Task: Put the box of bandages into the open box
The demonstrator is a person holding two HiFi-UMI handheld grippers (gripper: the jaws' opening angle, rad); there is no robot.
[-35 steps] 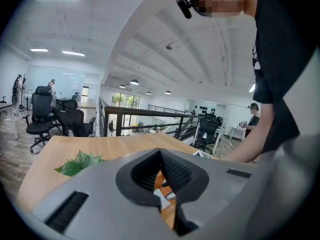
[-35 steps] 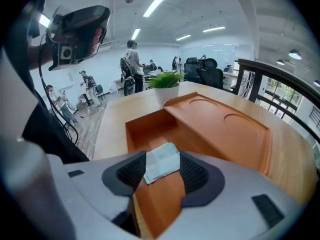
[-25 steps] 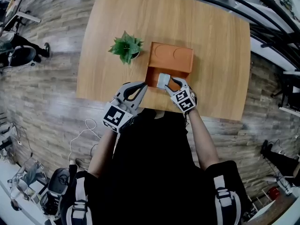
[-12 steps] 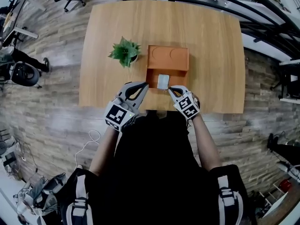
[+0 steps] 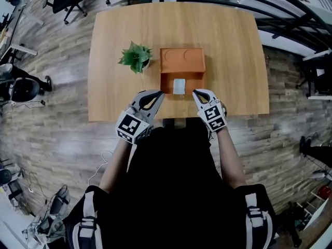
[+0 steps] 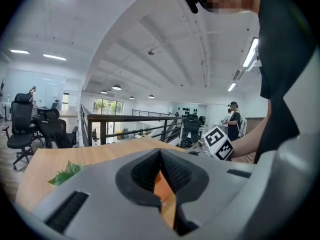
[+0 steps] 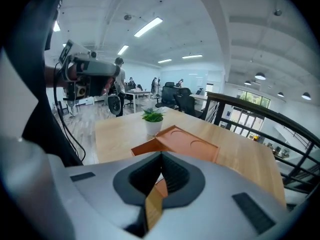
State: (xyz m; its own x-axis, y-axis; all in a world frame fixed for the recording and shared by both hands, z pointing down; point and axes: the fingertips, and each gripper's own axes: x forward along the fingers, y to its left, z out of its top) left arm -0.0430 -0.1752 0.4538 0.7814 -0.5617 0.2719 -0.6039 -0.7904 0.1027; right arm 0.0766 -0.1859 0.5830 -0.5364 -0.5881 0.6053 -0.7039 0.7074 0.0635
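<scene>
We had let go of the bandages [image 5: 179, 86], which now lay inside the open box [image 5: 181, 61], so the job looked done, and our drawn-back right gripper [image 5: 197, 93] and left gripper [image 5: 156, 95] were both pressed together, empty.

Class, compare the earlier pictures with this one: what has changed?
The right hand-held gripper let go of the box of bandages, which now lies in the open box, then drew back, jaws shut. The left hand-held gripper, plant and open box stayed put.
</scene>
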